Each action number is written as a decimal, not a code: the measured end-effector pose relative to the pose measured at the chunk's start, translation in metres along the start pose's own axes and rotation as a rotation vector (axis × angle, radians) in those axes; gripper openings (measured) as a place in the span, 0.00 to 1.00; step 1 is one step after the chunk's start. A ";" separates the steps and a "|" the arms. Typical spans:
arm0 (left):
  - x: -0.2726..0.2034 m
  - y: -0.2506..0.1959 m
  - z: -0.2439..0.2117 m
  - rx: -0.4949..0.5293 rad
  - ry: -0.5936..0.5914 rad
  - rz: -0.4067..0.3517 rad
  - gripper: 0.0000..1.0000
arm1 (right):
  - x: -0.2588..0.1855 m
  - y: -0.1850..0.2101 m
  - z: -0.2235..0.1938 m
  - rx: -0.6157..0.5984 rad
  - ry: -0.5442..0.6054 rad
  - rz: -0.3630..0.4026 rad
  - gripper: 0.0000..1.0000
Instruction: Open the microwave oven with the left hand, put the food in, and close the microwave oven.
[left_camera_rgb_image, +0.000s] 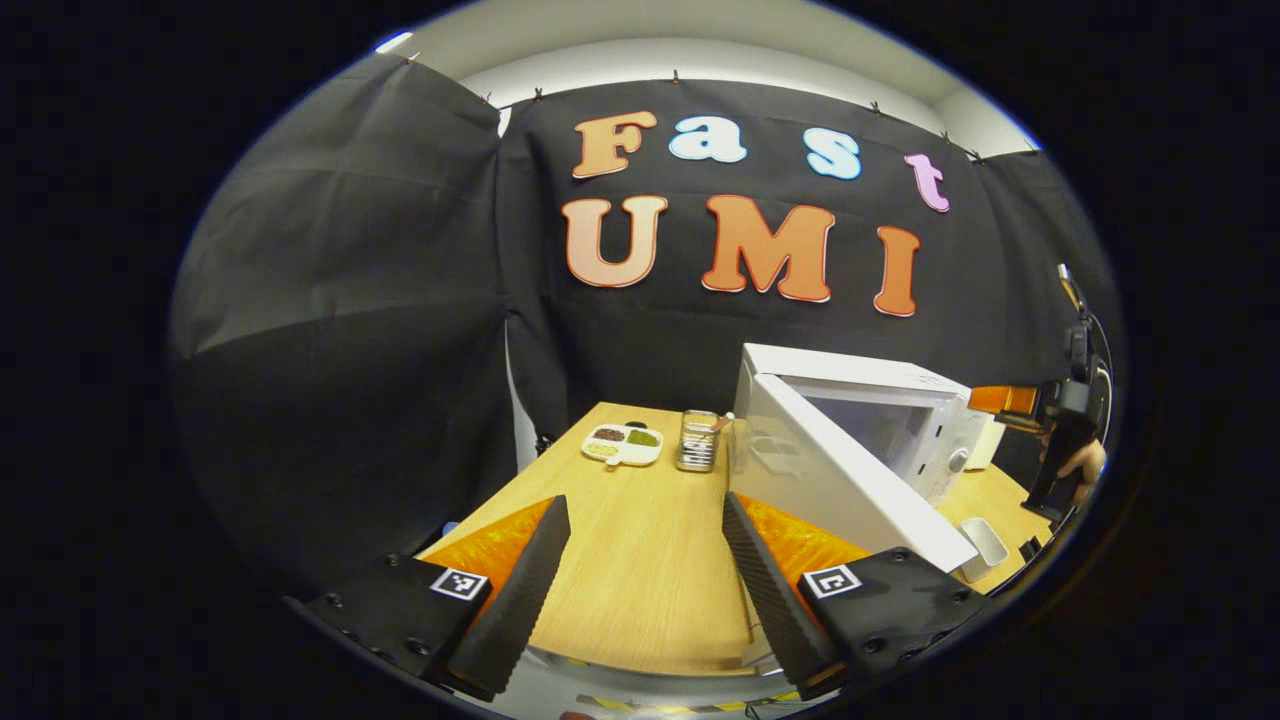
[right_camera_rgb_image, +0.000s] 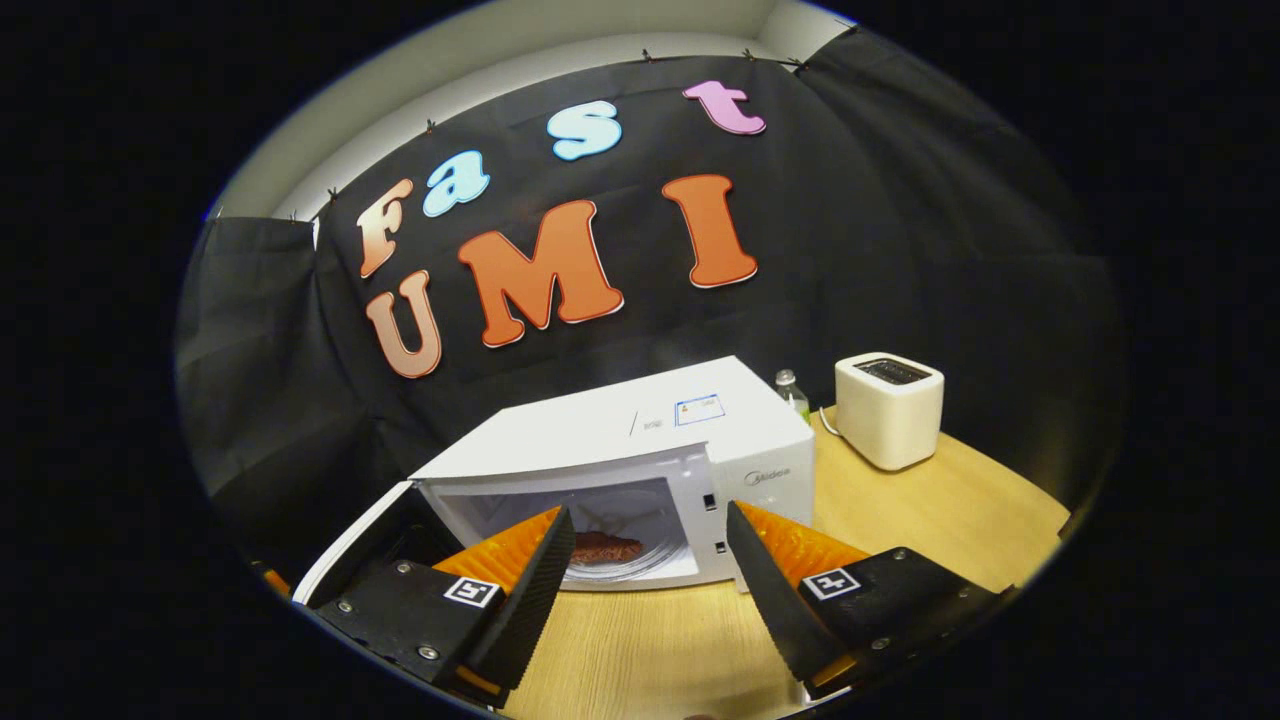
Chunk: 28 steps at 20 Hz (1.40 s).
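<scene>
While the microwave oven (right_camera_rgb_image: 640, 450) stands on the wooden table (right_camera_rgb_image: 940, 520) with its door (left_camera_rgb_image: 840, 480) swung open, the food (right_camera_rgb_image: 605, 547) lies on the glass turntable inside, seen beyond and between the spread jaws of the right gripper (right_camera_rgb_image: 650, 590). Likewise spread and empty, the left gripper (left_camera_rgb_image: 645, 590) hovers beside the door's outer face.

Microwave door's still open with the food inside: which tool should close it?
Left, probably. The open microwave door stands just ahead of the left tool, beside its right-hand finger, and that tool is open and empty. The right tool faces the cavity, where the food lies, not the door.
</scene>
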<state>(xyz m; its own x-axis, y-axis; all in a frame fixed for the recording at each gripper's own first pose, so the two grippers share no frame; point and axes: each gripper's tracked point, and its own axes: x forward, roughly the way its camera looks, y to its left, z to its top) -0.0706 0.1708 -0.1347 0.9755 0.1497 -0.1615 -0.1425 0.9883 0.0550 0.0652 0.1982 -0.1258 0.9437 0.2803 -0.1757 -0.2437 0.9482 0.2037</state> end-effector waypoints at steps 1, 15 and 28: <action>0.001 -0.008 -0.002 0.004 0.009 -0.019 0.95 | -0.007 -0.008 0.010 -0.004 -0.017 -0.008 0.94; 0.041 -0.155 -0.026 0.095 0.083 -0.341 0.79 | -0.083 -0.134 0.064 0.006 -0.113 -0.232 0.94; 0.084 -0.279 -0.018 0.225 0.075 -0.573 0.09 | -0.124 -0.197 0.082 0.017 -0.150 -0.385 0.94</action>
<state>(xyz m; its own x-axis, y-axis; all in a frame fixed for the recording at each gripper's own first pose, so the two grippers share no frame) 0.0485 -0.0915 -0.1811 0.8707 -0.3936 -0.2949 0.4477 0.8825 0.1443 0.0147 -0.0353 -0.0647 0.9877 -0.1206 -0.0996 0.1360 0.9766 0.1663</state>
